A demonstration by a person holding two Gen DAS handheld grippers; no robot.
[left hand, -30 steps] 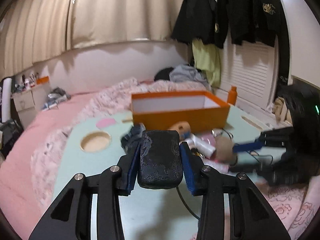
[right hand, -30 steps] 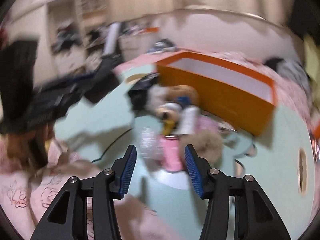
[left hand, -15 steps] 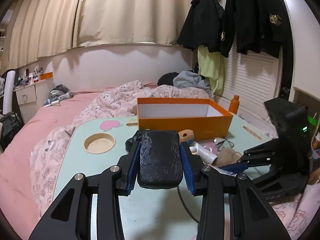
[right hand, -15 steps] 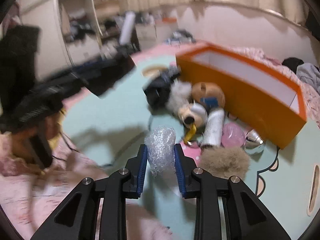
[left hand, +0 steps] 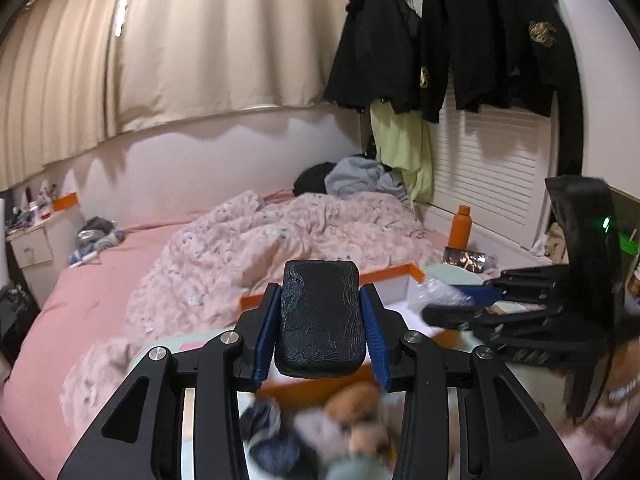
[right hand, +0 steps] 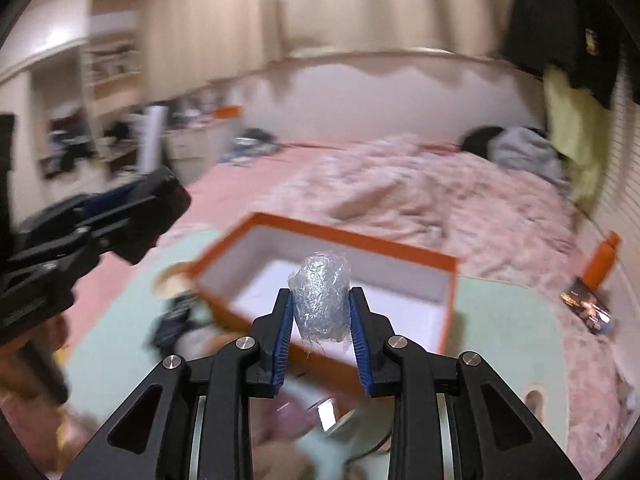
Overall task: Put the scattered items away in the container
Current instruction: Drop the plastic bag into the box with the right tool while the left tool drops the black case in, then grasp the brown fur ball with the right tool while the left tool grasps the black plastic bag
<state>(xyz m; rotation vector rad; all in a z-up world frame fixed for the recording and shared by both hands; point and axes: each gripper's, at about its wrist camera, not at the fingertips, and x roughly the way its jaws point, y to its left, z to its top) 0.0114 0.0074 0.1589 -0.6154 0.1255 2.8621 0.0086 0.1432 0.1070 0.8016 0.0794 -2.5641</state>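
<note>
Held: we found the left gripper [left hand: 320, 320] clamped on a black case [left hand: 320, 316], raised over the near wall of the orange box [right hand: 400, 246]. The right gripper [right hand: 322, 316], having just closed, pinched a wad of clear plastic wrap [right hand: 320, 296] above the box's white inside. Loose: we logged blurred soft toys [left hand: 352, 400] on the pale green table [right hand: 500, 320] before the box.

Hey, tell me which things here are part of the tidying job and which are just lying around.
Part of the job: black case in left gripper, bubble wrap in right gripper, orange box, items on the table.
Just lying about: orange bottle, jackets, blanket.
</note>
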